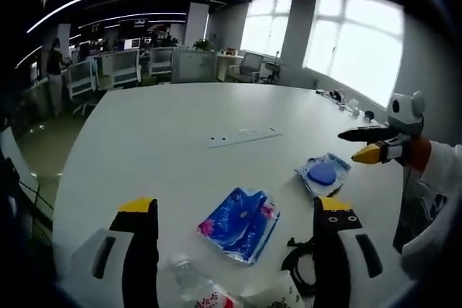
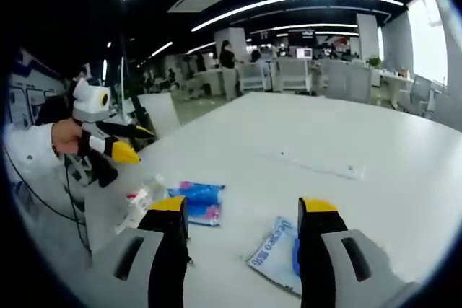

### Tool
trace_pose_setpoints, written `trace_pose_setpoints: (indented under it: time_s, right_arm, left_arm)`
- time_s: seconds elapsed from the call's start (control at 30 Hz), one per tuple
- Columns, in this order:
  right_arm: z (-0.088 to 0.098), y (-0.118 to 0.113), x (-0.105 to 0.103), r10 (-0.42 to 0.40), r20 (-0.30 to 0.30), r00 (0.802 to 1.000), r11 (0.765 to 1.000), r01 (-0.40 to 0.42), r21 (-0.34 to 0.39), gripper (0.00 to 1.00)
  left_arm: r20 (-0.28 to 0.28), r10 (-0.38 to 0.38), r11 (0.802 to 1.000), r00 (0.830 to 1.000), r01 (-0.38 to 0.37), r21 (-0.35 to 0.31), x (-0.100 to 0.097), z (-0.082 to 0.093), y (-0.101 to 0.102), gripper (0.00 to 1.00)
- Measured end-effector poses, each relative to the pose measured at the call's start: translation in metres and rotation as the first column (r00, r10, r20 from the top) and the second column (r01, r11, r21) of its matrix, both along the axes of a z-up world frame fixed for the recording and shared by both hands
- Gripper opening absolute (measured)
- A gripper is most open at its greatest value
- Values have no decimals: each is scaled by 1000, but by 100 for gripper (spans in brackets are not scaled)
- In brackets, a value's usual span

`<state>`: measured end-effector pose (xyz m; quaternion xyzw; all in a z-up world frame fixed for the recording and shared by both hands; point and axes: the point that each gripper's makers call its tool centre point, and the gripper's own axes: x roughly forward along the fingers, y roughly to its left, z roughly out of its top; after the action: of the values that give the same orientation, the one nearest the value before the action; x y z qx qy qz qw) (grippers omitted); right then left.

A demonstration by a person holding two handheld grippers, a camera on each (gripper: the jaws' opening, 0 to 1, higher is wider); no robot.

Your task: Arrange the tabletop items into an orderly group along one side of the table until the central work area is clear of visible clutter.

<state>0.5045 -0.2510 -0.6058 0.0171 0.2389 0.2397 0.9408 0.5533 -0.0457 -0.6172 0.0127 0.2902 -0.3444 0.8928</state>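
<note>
Jaws parted and grasping nothing on both tools: left gripper (image 1: 234,232) at lower centre of the left gripper view, right gripper (image 2: 242,239) at lower centre of the right gripper view. White table (image 1: 166,117): blue patterned packet (image 1: 240,223) lying between the left jaws; pale pouch with blue disc (image 1: 323,173) right of centre; clear plastic bottle (image 1: 189,276), bottom edge, partly cut off; black cable (image 1: 297,261), possibly a strap; white power strip (image 1: 244,136) mid-frame.

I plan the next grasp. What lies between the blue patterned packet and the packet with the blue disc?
Bare white table in the left gripper view; the blue patterned packet and disc packet lie apart.
</note>
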Motion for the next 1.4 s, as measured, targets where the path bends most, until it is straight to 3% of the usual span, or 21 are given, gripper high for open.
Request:
trace_pose_setpoints:
  time_s: [0.5, 0.67, 1.4]
  right_arm:
    - [-29, 36, 15, 74, -51, 996, 997, -73, 18, 56]
    - [-39, 46, 19, 91, -65, 994, 996, -89, 26, 55]
    - [-87, 64, 34, 100, -138, 985, 995, -96, 36, 50]
  left_arm:
    - [-70, 6, 998, 998, -2, 61, 13, -29, 11, 89]
    - [-117, 11, 998, 993, -3, 70, 17, -43, 10, 87]
    - [-252, -24, 990, 967, 58, 128, 23, -94, 1, 72]
